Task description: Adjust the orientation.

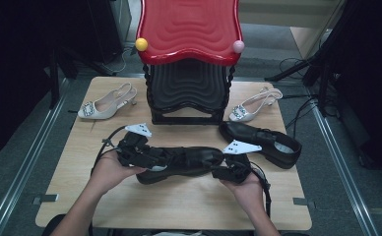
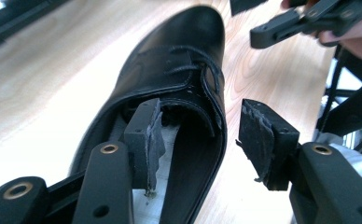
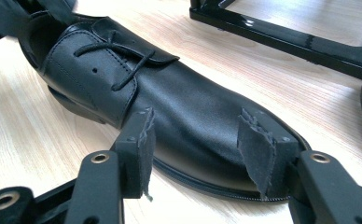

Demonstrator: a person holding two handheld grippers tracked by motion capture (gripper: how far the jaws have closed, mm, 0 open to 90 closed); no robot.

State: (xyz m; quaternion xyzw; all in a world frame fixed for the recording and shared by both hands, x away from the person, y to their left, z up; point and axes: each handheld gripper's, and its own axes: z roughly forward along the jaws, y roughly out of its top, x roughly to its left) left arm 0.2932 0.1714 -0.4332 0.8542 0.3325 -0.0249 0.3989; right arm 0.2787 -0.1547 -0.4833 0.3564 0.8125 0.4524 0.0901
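Observation:
A black lace-up shoe [image 1: 189, 160] lies on its sole across the near middle of the wooden table [image 1: 179, 206], toe to the right. My left gripper [image 1: 157, 158] is at its heel end. In the left gripper view one pad [image 2: 149, 140] sits inside the shoe's [image 2: 170, 60] opening and the other stands outside; the side wall runs between them with a gap, so my left gripper [image 2: 202, 121] is open. My right gripper [image 1: 221, 169] is at the toe. Its jaws [image 3: 193, 130] stand wide over the toe of the shoe [image 3: 193, 93], open.
A second black shoe [image 1: 260, 137] lies at the right, close to the toe. Two white heeled shoes [image 1: 105, 104] [image 1: 255, 104] flank a red-topped black stool [image 1: 189, 54] at the back; its black base frame [image 3: 281, 32] is just beyond the toe.

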